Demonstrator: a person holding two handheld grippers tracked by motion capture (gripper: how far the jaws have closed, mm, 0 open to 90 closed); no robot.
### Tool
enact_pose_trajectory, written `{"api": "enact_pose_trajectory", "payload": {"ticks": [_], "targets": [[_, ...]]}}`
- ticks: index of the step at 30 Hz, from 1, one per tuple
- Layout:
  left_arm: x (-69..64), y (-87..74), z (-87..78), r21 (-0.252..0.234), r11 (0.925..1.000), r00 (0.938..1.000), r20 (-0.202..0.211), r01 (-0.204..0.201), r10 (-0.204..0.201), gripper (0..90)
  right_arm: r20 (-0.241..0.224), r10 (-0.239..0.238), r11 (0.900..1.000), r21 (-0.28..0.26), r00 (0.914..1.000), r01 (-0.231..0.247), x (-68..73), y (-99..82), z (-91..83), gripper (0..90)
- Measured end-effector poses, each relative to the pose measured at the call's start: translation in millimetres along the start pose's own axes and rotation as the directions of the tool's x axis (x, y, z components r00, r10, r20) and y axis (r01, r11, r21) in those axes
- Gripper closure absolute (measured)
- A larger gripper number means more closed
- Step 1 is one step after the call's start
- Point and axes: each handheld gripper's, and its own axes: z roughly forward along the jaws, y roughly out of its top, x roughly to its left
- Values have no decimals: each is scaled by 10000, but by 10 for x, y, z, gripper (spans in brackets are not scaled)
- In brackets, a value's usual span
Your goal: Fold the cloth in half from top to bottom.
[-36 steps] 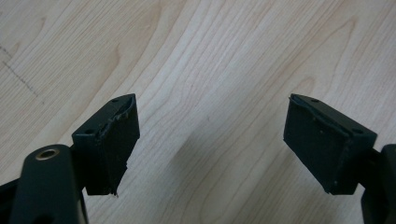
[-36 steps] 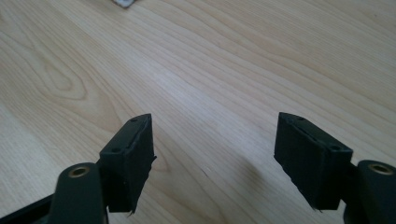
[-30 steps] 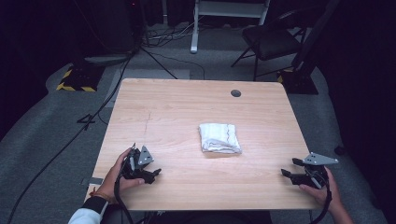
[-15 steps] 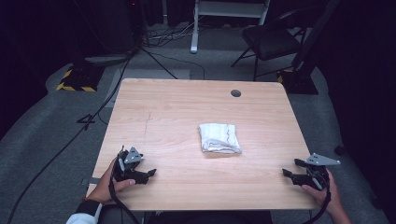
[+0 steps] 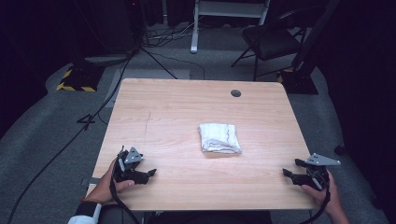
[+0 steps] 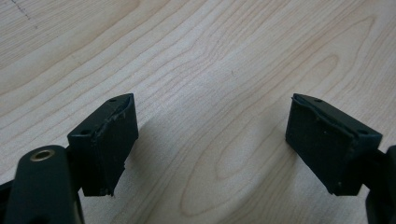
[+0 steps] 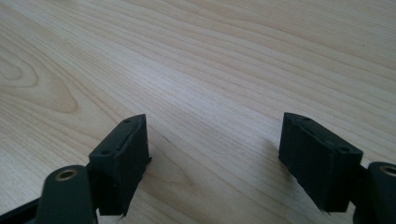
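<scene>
A folded white cloth (image 5: 219, 138) lies near the middle of the light wooden table (image 5: 187, 107). My left gripper (image 5: 150, 174) rests at the table's front left, held by a hand, its tips pointing right. Its jaws stand wide apart over bare wood in the left gripper view (image 6: 212, 140). My right gripper (image 5: 288, 174) sits at the front right corner with its tips pointing left, and its jaws are open with nothing between them (image 7: 215, 154). Both grippers are well away from the cloth.
A round cable hole (image 5: 236, 93) is near the table's far edge. Beyond the table stand a dark folding chair (image 5: 268, 39), a white frame (image 5: 224, 14) and cables on the grey floor (image 5: 140, 51).
My left gripper has drifted a little to the left along the front edge. The right gripper and the cloth have stayed where they were.
</scene>
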Motion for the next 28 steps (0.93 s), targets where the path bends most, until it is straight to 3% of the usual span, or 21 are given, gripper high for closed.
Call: {"api": "enact_pose_trajectory", "payload": {"ticks": [28], "targets": [[-1,0,0,3,10000,10000,-4,22,-22,172,-1,4,10000,0,10000,-4,0,0,0,243]]}}
